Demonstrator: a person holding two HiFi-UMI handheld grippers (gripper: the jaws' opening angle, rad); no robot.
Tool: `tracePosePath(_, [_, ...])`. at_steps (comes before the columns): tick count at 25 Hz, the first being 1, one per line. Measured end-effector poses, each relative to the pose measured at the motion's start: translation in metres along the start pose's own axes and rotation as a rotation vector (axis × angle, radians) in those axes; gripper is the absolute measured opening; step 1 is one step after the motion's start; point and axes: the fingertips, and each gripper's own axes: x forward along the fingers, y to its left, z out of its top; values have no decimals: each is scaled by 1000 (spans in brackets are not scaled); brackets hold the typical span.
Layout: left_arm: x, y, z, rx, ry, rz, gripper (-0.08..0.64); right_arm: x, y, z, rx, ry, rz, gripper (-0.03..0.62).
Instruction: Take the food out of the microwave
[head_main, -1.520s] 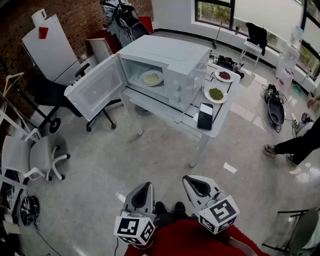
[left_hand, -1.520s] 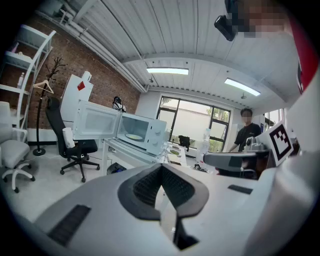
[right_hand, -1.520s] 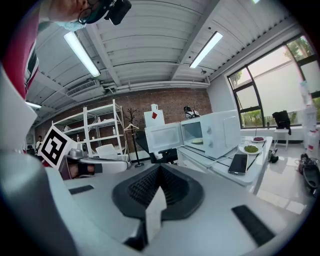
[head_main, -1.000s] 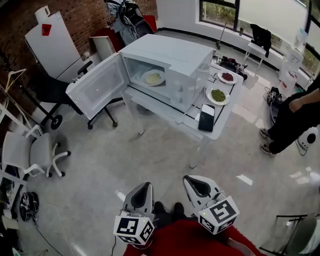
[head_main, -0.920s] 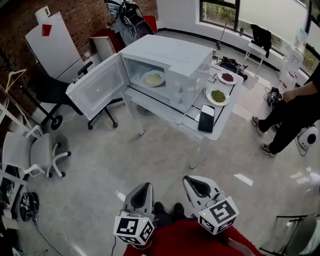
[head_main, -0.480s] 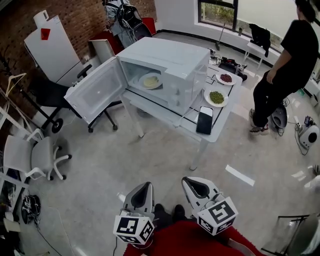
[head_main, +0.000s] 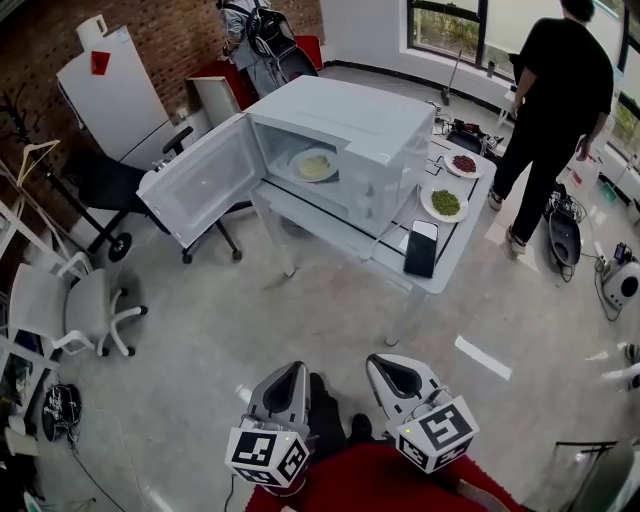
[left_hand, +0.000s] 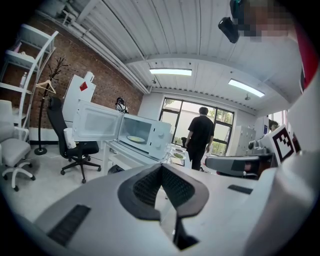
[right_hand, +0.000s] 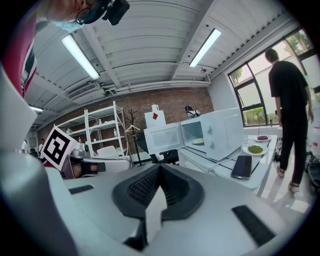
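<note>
In the head view, one microwave stood at upper centre on the surface, its door swung wide to the left. One plate of food sat inside the cavity. Two more plates lay right of it, one of green food and one of red food, with one phone at the near edge. The left gripper and right gripper hung at the bottom, well apart from the surface.

In the left gripper view, its fingers were pressed together on nothing.

In the right gripper view, its fingers likewise met, empty.

Against half a second before, one person in black had walked further toward the upper right; both grippers kept their place.
</note>
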Motion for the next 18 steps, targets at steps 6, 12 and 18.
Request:
tracePosePath(6, [11, 25, 8, -9, 4, -1, 8, 28, 3, 4, -3, 20, 5, 11])
tracePosePath(12, [39, 62, 23, -15, 13, -28, 8, 75, -1, 12, 5, 39, -6, 11])
tracePosePath(18, [74, 103, 43, -1, 30, -70, 8, 131, -7, 26, 10, 50, -27, 11])
